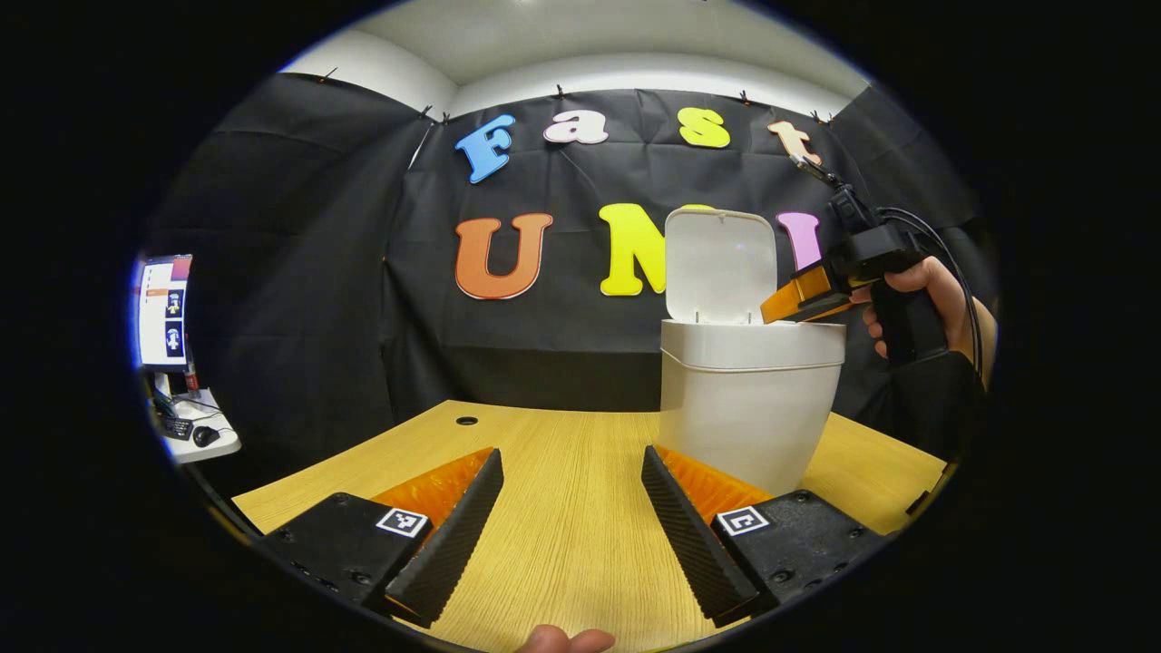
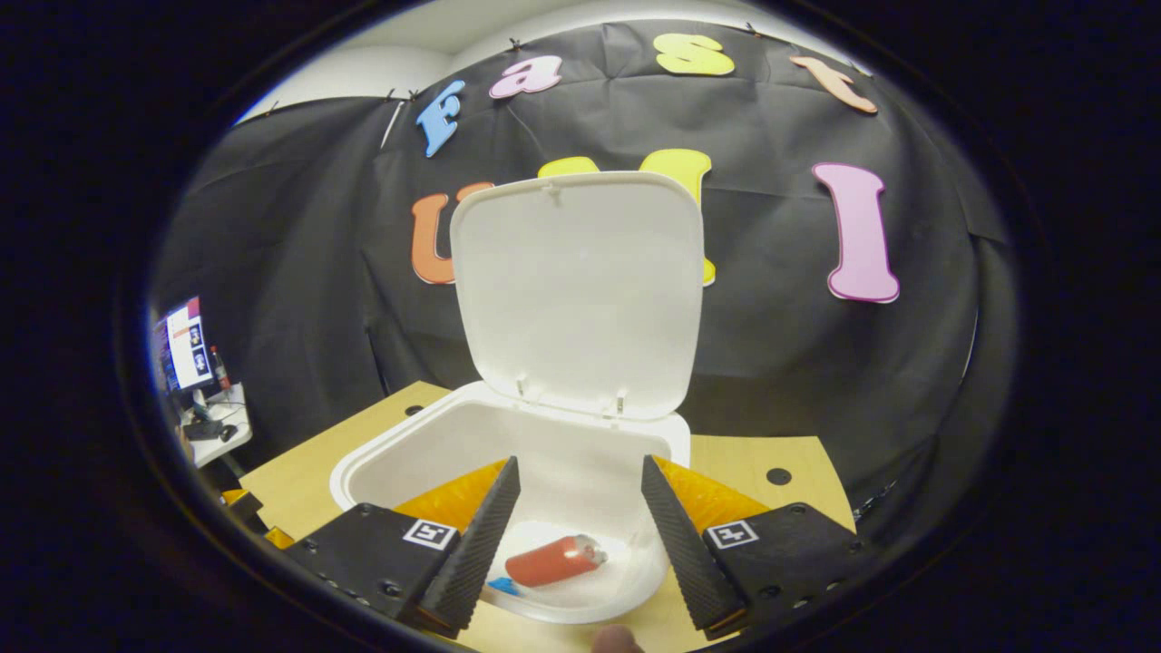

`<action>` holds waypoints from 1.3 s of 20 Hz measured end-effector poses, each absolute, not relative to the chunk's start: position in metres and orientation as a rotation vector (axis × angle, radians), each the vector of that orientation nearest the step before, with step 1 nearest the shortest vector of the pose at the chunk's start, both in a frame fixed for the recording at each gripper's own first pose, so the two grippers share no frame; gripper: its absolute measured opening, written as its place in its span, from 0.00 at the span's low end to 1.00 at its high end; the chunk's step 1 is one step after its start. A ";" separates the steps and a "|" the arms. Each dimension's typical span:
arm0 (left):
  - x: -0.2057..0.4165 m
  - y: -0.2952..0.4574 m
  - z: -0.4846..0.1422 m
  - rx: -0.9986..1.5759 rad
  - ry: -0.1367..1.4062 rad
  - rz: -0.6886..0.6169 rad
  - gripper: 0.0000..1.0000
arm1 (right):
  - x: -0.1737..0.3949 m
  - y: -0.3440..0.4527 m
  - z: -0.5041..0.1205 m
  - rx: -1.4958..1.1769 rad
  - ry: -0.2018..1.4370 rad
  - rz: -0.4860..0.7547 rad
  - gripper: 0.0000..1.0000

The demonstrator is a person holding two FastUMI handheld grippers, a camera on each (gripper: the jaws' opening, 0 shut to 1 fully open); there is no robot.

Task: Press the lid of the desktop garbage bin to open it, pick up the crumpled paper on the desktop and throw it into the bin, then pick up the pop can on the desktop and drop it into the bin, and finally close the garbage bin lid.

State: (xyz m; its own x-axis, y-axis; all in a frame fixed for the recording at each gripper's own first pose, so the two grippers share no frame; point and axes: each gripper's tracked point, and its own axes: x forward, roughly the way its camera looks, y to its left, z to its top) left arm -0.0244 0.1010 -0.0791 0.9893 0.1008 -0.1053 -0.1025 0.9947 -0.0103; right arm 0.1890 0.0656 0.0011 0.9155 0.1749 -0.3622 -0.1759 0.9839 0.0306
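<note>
Right gripper (image 2: 580,535), spread wide, empty, above bin (image 2: 381,458) holding pop can (image 2: 555,560).

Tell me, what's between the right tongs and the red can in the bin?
Nothing. In the right gripper view, the right tongs hang open over the open bin, and the can lies at the bottom, with just air between.

The garbage bin (image 1: 746,399) was plain white, as was its raised lid (image 2: 580,290). Inside lay a red pop can (image 2: 553,560) with a silvery end, beside a small blue scrap (image 2: 502,586). The bench (image 1: 562,508) was pale yellow wood with a fine straight grain and a dark round hole (image 1: 466,421). Each gripper body carried a black-and-white square marker (image 1: 402,521).
</note>
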 end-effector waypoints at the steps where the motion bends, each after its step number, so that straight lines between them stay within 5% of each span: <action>1: -0.025 0.102 -0.080 -0.017 0.107 0.103 0.99 | 0.188 0.067 0.003 0.002 0.367 0.182 0.84; 18: -0.030 0.107 -0.066 -0.030 0.078 0.097 1.00 | 0.210 0.079 0.186 -0.001 -0.053 0.121 0.83; 26: -0.034 0.111 -0.042 -0.009 0.011 0.110 0.99 | 0.264 0.082 0.208 -0.010 -0.093 0.075 0.84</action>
